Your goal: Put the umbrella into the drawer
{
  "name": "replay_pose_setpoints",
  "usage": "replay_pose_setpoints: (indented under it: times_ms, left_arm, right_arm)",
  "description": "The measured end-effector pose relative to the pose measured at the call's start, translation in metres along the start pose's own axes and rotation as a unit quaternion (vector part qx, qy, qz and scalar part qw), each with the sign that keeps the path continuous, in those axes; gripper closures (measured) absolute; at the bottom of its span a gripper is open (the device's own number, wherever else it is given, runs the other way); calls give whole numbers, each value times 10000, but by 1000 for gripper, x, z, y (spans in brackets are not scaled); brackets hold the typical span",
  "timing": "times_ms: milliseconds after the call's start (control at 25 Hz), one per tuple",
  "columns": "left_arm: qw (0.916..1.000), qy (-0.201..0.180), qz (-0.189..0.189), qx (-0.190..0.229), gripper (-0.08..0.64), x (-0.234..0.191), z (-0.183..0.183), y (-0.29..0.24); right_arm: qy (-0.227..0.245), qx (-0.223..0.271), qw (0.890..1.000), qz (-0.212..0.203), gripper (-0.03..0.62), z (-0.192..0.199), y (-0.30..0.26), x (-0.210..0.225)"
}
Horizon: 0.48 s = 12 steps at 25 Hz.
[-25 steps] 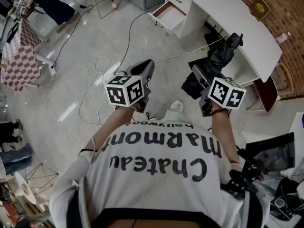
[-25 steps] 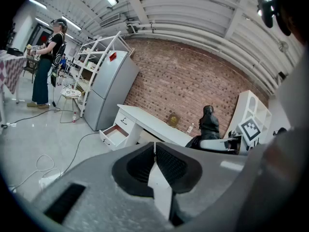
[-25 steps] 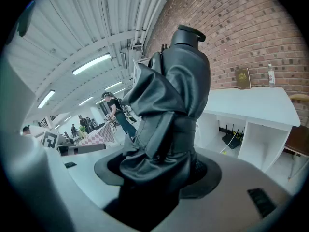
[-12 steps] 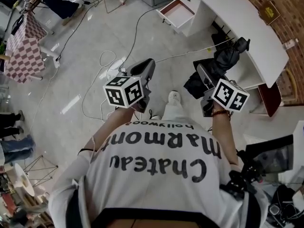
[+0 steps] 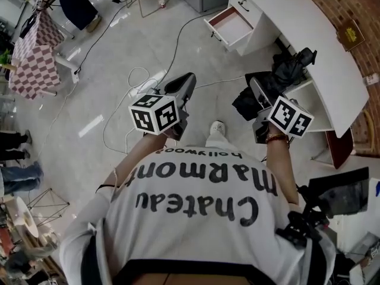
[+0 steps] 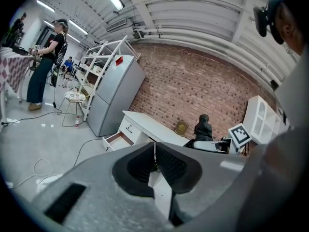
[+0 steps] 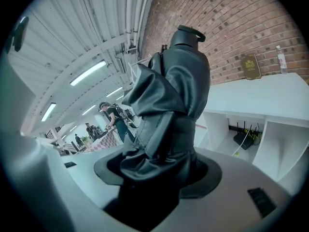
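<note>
Now we carry folded umbrella [image 7: 169, 100] clamped in right gripper [image 5: 257, 95] jaws; left gripper [image 6: 155, 168] jaws together, empty. Open drawer [image 5: 232, 26] well ahead. Risk, we judge: loose fabric catching drawer rim, cable [image 5: 171, 49] underfoot.

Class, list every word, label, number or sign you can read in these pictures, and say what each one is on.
"Chateau Marmont": on the white shirt, upside down in the head view.
"hollywood": smaller, on the same shirt.
Brown plaque: gold print too small to read.
Bottle: label too small to read.
Marker cubes: black patterns, no words.
</note>
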<state>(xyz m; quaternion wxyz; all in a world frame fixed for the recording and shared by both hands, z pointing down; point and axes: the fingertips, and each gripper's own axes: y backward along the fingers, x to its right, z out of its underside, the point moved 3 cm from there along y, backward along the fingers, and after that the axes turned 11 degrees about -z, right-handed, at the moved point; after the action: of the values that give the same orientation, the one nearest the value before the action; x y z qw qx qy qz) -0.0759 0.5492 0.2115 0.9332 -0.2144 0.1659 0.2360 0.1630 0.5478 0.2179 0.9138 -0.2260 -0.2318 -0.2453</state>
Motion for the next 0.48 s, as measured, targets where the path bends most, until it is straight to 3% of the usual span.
replay_pose_setpoints:
  times_ms: [480]
  left_arm:
    - [9992, 170, -213, 284, 537, -7, -60, -126]
  right_arm:
    - [294, -342, 9983, -363, 311, -96, -91, 76]
